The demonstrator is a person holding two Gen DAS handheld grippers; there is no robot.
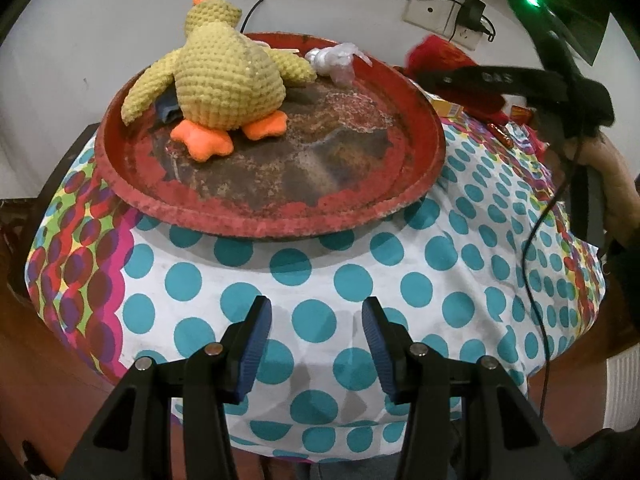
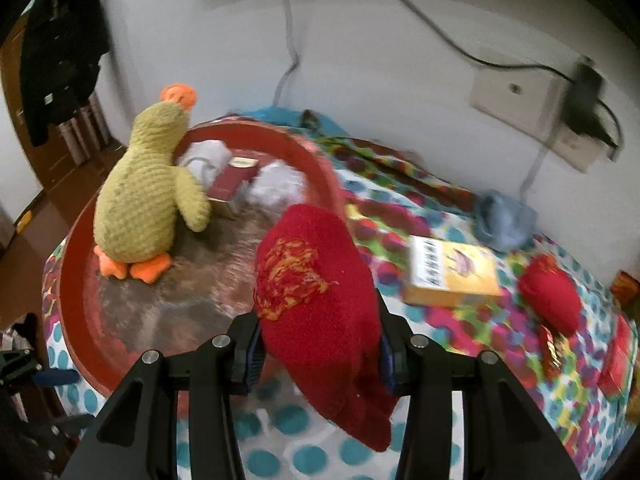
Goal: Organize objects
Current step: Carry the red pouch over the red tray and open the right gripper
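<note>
A round red tray (image 1: 280, 220) (image 2: 80, 344) rests on a table under a dotted cloth (image 1: 400, 280). In it lies a yellow crocheted duck (image 1: 224, 76) (image 2: 140, 204), beside crumpled clear wrappers (image 1: 336, 60) (image 2: 276, 188) and a dark red booklet (image 2: 232, 180). My left gripper (image 1: 316, 344) hovers open over the cloth in front of the tray, nothing between its fingers. My right gripper (image 2: 320, 348) is shut on a red knitted item with orange stitching (image 2: 316, 300), held above the tray's right rim. That red item (image 1: 444, 56) and the right gripper also show at the far right of the left wrist view.
On the cloth right of the tray lie a yellow box (image 2: 452, 272), a red yarn ball (image 2: 552, 300), a grey-blue cloth lump (image 2: 504, 216) and red packets (image 2: 616, 360). A wall socket with charger (image 2: 576, 120) and cables is behind. A hand (image 1: 616, 184) holds the right gripper.
</note>
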